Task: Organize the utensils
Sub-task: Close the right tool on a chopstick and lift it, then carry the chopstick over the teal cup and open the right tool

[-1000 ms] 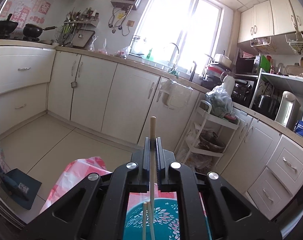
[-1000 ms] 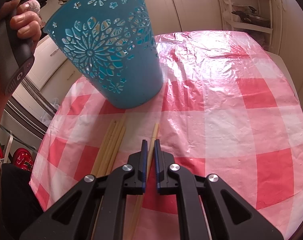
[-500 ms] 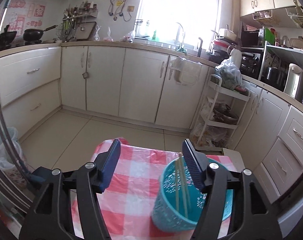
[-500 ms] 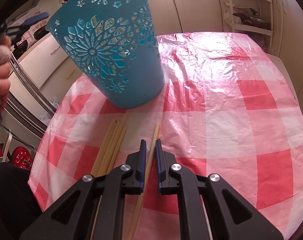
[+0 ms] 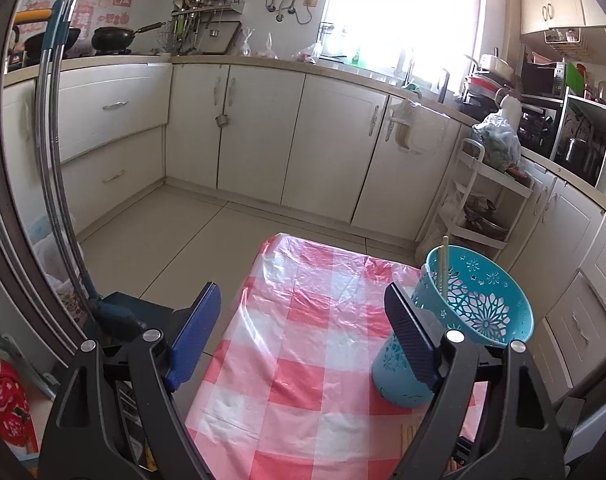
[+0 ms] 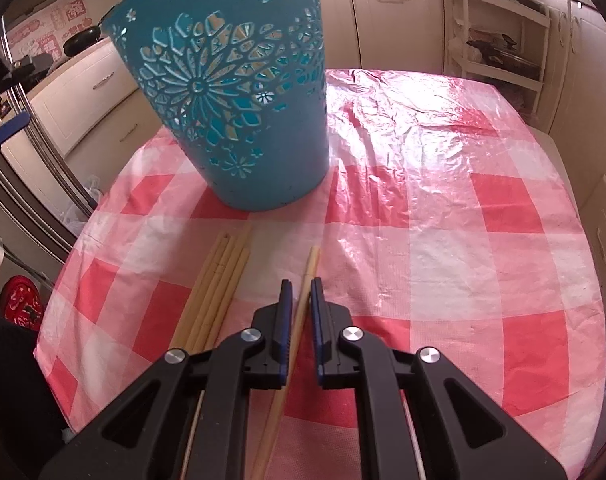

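Observation:
A teal cut-out holder stands on the red-checked tablecloth, with pale chopsticks upright inside it. My left gripper hangs to the left of the holder, its jaws opening wide with nothing between them. In the right wrist view the holder stands just beyond a bundle of several chopsticks lying on the cloth. My right gripper is low over the cloth, shut on a single chopstick that lies apart from the bundle, to its right.
White cabinets line the far walls, and a white trolley rack stands behind the table. A metal mop handle and a blue dustpan stand off the table's left edge. The cloth to the right of the holder is bare.
My left gripper let go of its chopstick into the holder, opened wide, and drew back to the holder's left. The right gripper has stayed shut on its chopstick.

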